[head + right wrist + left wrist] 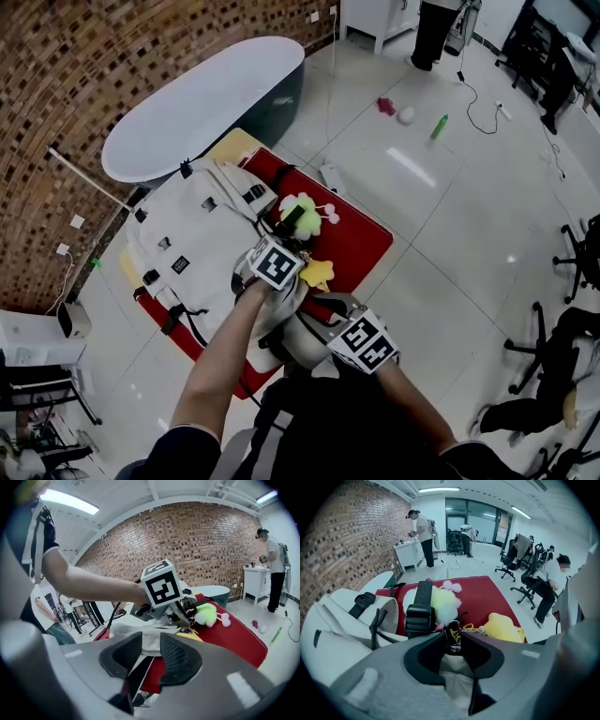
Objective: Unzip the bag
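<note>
Left gripper view: the left gripper (453,642) is shown with its jaws pressed together on the metal zipper pull (453,636) of the white bag (347,616). The bag is laid on a red mat (487,597), with a black strap (421,609) stretched over it. A green plush (440,605) and a yellow toy (504,626) are seen just beyond the jaws. The right gripper (151,644) is closed to a narrow gap on a fold of the bag's white fabric. A bathtub (206,94) is seen beside the mat.
</note>
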